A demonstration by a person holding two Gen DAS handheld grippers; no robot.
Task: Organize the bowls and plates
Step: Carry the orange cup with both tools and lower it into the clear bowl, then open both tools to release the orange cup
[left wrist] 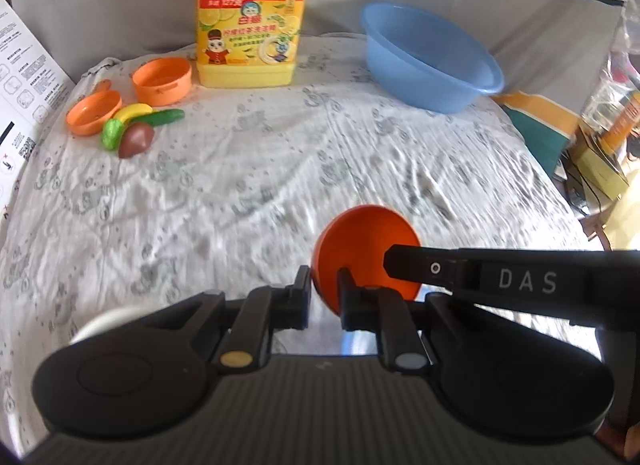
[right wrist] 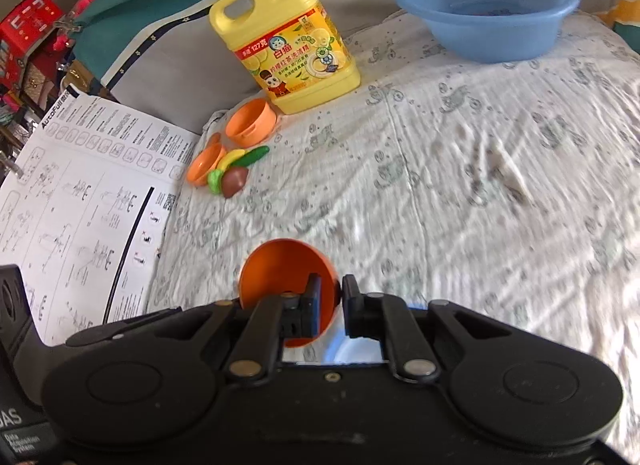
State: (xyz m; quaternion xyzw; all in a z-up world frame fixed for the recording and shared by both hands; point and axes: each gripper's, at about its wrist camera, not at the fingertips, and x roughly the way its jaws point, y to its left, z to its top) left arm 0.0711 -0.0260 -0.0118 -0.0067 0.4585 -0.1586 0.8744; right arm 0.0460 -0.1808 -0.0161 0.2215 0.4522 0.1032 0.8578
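Note:
My left gripper (left wrist: 325, 279) is shut on the rim of a small dark-orange bowl (left wrist: 360, 241), held tilted above the patterned cloth. A finger of the right gripper (left wrist: 404, 261) reaches in from the right over that bowl. In the right wrist view my right gripper (right wrist: 331, 290) is shut on the rim of a dark-orange bowl (right wrist: 280, 269), held tilted above the cloth. I cannot tell whether both views show the same bowl. A light-orange bowl (left wrist: 162, 80) (right wrist: 251, 123) and a light-orange small dish (left wrist: 93, 111) (right wrist: 205, 170) sit at the far left.
Toy fruit and vegetables (left wrist: 134, 129) (right wrist: 234, 171) lie beside the dish. A yellow detergent jug (left wrist: 253, 17) (right wrist: 288, 53) stands at the back. A blue basin (left wrist: 430, 59) (right wrist: 486, 1) sits far right. A printed instruction sheet (right wrist: 88, 193) lies at the left edge.

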